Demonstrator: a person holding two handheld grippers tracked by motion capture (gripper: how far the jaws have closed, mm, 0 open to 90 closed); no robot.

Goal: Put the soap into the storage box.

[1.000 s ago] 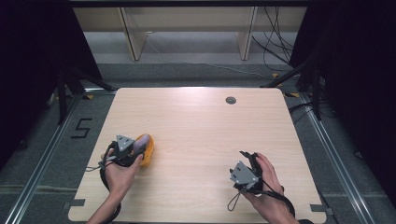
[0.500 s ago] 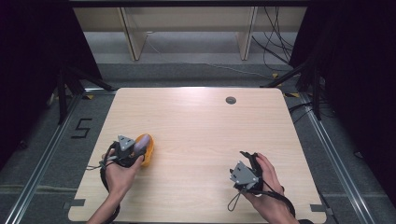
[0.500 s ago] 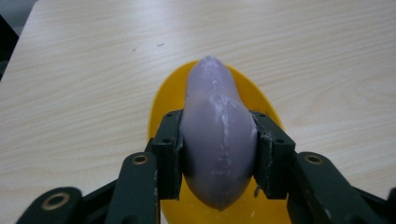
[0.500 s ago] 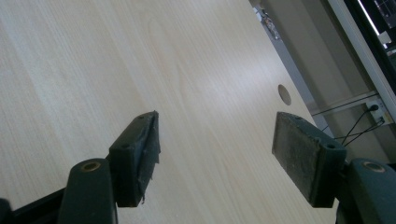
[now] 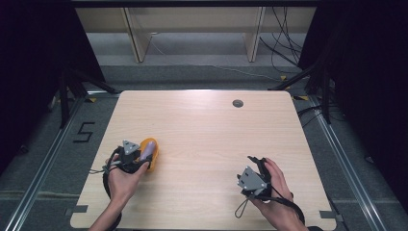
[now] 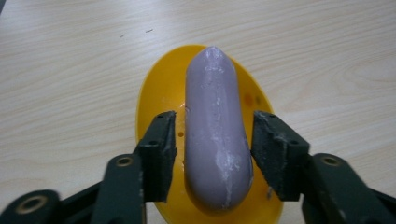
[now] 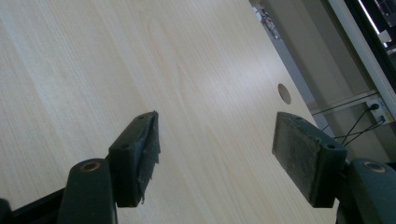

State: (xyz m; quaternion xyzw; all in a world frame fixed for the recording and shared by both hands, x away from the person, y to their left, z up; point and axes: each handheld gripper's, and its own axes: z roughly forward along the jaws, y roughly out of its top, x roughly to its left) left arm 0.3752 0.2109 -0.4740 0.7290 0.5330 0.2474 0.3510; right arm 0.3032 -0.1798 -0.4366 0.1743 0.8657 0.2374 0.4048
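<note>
Eggplant (image 6: 215, 130) on plate (image 6: 154, 93) — table's (image 5: 202, 125) left.

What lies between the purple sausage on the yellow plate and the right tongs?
Only bare wooden table: in the high view nothing stands between the purple sausage on its yellow plate and the right tongs.

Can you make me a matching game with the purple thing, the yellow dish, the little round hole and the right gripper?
1. rounded purple sausage-shaped piece
2. shallow yellow plastic dish
3. small round dark hole
4. right gripper

A. open over bare wood
B. under the purple piece
C. at the pale wooden table's far edge
D. between the left gripper's parted jaws, which have just been opening

Pairs: 1-D, 2-B, 3-C, 4-A
</note>
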